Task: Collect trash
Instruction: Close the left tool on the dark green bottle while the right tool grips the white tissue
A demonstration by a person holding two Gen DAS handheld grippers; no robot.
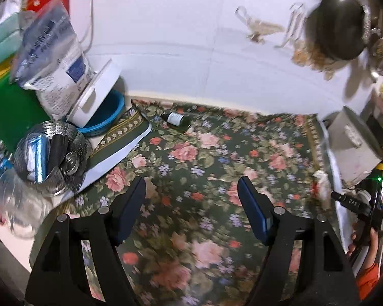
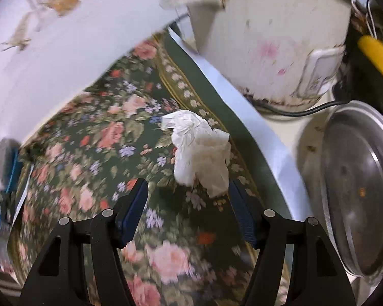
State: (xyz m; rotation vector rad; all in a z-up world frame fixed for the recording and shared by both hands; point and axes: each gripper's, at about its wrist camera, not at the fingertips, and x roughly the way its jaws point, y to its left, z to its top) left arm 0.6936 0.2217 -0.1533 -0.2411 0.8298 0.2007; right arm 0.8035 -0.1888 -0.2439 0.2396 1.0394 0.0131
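A crumpled white tissue (image 2: 200, 150) lies on the floral tablecloth (image 2: 94, 137), just ahead of my right gripper (image 2: 189, 191), which is open with the tissue's near end between its fingertips. In the left wrist view the same tissue (image 1: 323, 183) lies at the cloth's right edge. A small dark bottle (image 1: 177, 119) lies on its side at the far edge of the cloth (image 1: 191, 178). My left gripper (image 1: 191, 188) is open and empty above the cloth, well short of the bottle. A steel colander (image 1: 51, 158) at the left holds a blue can (image 1: 39, 158).
A dirty white rice cooker (image 2: 268, 40) and a steel lid (image 2: 357, 183) stand right of the tissue. At the left are a white-blue bag (image 1: 53, 58), a blue bowl (image 1: 107, 117) and a clear container (image 1: 15, 204). A black pan (image 1: 337, 23) hangs on the stained wall.
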